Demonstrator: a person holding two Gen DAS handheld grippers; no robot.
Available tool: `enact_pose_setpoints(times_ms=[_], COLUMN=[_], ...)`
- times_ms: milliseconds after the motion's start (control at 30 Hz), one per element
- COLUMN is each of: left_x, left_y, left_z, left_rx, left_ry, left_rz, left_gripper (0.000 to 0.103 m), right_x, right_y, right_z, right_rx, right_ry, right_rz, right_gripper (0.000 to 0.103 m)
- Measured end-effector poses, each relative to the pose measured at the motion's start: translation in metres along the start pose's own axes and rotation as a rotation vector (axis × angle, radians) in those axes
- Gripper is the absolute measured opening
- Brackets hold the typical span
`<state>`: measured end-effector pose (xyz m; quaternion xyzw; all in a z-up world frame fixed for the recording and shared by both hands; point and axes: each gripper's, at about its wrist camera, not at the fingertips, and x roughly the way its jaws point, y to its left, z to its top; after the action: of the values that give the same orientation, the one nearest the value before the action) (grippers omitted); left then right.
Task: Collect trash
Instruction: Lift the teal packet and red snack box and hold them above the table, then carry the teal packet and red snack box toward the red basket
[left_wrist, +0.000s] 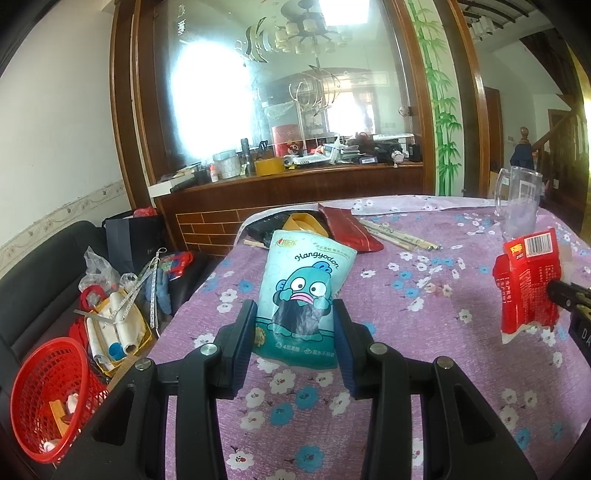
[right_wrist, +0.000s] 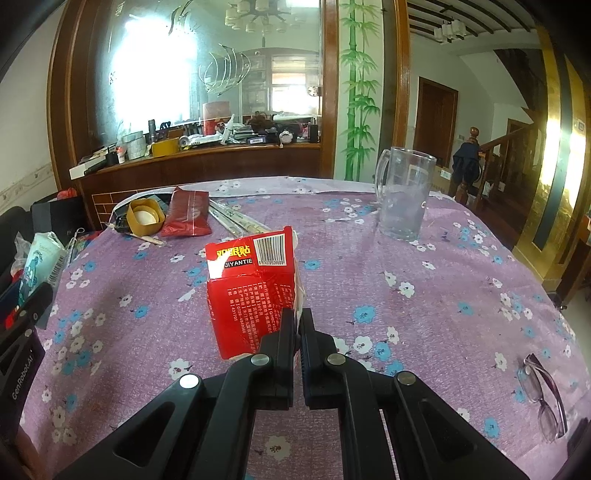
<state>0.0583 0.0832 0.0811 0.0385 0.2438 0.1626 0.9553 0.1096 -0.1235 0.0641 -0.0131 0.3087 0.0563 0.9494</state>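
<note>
Both claws loaded. Left claw grips the teal pack across its lower half, jaws set wide on its sides, pack standing up between them above the worktop. Right claw is pinched nearly closed on the right edge of the red packet; most of the packet hangs out to the left of the jaws, clear of the cloth.

Step in hand, as we read it: carry both pieces to a bin. We see no definite trash bin; the red basket off the worktop's left edge, beside the sofa, is the only open container near, and it already holds small items. Cannot tell if it's the target.

To do it well:
- Keep the right pinch firm. Edge grip on thin foil, so the packet can swing or slip; move slowly, no wrist flicks.
- Left grip looks secure, but the pack is soft. Don't squeeze harder, just hold.
- Keep the right path away from the mug and the glasses.
- Release one at a time, low over the container.

Still on the worktop: red pouch, yellow tub, chopsticks. Trash or not, we can't say.
</note>
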Motion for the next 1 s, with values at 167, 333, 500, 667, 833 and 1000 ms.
enact_pose_setpoints(times_ms=[167,333,500,667,833,1000], left_x=[-0.023,-0.045,-0.056,-0.067,-0.078,-0.087], left_y=[0.007,0.025,0.06,0.092,0.123,0.159], left_z=[0.003,-0.004,-0.014,-0.025,-0.035,-0.043], left_rx=[-0.002,-0.001,-0.046,-0.08,-0.109,-0.156], left_ry=[-0.013,-0.011,0.032,0.039,0.041,0.04], left_rz=[-0.015,0.003,0.019,0.049,0.083,0.123], left_gripper=[0.039,0.039,0.039,0.039,0.039,0.039], right_x=[-0.011,-0.031,-0.053,-0.073,-0.083,-0.094], right_y=[0.003,0.017,0.039,0.066,0.095,0.138], right_z=[0.004,0.004,-0.002,-0.01,-0.017,-0.024], right_rx=[0.008,-0.017,-0.042,-0.081,-0.117,-0.178], right_ry=[-0.01,-0.034,-0.035,-0.043,-0.038,-0.041], right_rz=[0.004,0.027,0.078,0.117,0.154,0.192], right_gripper=[0.004,0.004,0.004,0.004,0.004,0.004])
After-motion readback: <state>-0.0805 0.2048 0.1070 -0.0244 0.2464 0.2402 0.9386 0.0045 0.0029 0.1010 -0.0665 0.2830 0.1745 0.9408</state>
